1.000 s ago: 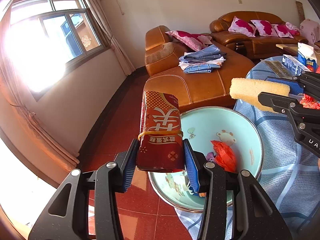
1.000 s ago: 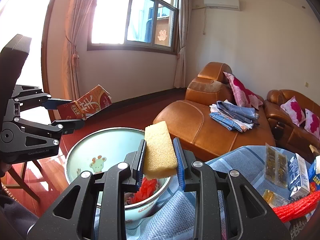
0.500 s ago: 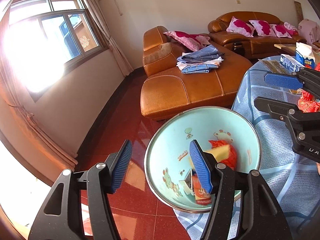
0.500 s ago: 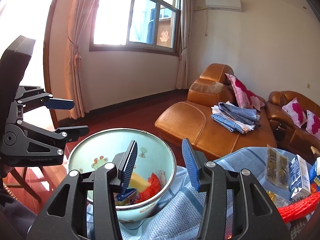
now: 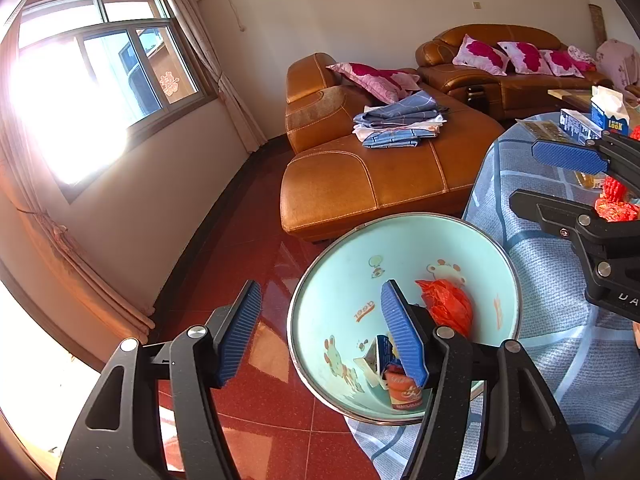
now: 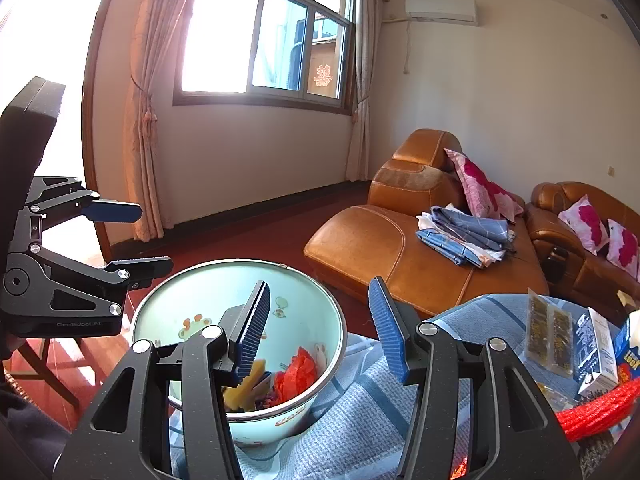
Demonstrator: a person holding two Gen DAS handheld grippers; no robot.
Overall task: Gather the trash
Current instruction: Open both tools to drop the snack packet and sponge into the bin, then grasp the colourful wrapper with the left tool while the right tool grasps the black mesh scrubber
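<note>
A pale green enamel bowl (image 5: 340, 280) (image 6: 208, 292) sits at the edge of the table. In it lie a red carton (image 5: 404, 390), a crumpled orange bag (image 5: 448, 304) (image 6: 296, 376) and a yellow sponge (image 6: 244, 388). My left gripper (image 5: 322, 336) (image 6: 132, 240) stands open and empty over the bowl's left rim. My right gripper (image 6: 320, 328) (image 5: 560, 180) hovers over the bowl's right side, its jaws opening with nothing between them.
A blue checked cloth (image 5: 552, 320) (image 6: 360, 400) covers the table. On it lie milk cartons (image 5: 610, 114), flat packets (image 6: 548, 332) and a red mesh (image 6: 600, 404). A brown leather sofa (image 5: 380, 172) with folded clothes stands behind, on a red floor (image 5: 248, 240).
Both grippers opened. The red carton fell from the left gripper into the bowl, and the yellow sponge fell from the right gripper into it. Neither hand moved.
</note>
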